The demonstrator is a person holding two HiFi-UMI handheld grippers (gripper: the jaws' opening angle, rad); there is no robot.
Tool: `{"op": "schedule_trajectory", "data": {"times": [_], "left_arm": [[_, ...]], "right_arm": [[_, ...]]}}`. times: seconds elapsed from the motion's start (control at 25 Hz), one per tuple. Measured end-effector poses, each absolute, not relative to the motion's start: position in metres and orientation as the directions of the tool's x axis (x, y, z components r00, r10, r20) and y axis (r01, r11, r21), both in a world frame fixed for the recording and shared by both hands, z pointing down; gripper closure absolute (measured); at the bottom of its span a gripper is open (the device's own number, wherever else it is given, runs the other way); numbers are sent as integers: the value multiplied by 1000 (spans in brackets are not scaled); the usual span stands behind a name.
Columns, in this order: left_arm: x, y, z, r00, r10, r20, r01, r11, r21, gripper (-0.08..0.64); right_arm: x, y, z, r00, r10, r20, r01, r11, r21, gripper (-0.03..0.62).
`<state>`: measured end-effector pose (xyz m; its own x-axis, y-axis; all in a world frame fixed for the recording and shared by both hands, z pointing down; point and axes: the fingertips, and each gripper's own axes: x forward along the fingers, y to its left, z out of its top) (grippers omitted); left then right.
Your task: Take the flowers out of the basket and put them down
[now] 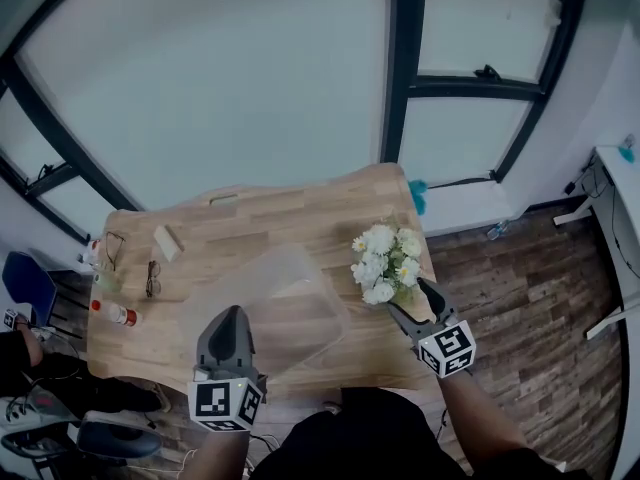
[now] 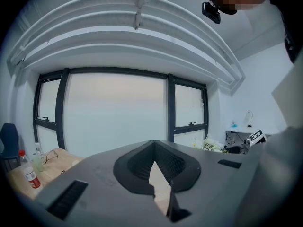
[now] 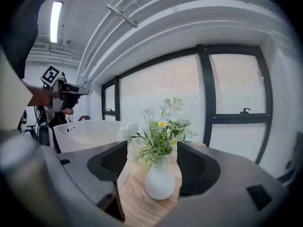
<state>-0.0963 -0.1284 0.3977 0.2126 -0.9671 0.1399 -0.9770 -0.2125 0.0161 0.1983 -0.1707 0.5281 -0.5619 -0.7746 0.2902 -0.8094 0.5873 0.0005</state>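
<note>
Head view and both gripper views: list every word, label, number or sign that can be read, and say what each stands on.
No legible words or numbers in any view.
marker cubes: black-and-white square code patterns only, no letters or digits.
bottle: it has a label, too small and blurred to read.
</note>
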Motion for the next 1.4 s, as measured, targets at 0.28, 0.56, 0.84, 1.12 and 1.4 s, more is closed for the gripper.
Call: {"op": "schedule_trajectory", "data": {"times": [0.28,0.56,0.84,1.12,1.4], "left_arm": [[-98,-122,394,215,-968,128,-976,-216,10,556],[-99,-119,398,218,-967,130,-975,-221,-6,555],[-99,-119,399,218,-967,131,-975,-222,-11,555],[-102,-124,401,219,-966,135,-975,-223,-20,555],[-94,-127,396,234,-966,114,-970,-239,-34,556]], "right_arm": [[204,-161,496,-551,-798,246,-824,567,-4,268],[206,-159,472,-544,-807,229,-830,558,-5,268],[206,-157,445,-558,-810,182,-823,569,7,271],[215,-159,423,-514,-846,142,-849,525,60,403],[222,-157,429,-521,-842,143,-849,528,13,539]]}}
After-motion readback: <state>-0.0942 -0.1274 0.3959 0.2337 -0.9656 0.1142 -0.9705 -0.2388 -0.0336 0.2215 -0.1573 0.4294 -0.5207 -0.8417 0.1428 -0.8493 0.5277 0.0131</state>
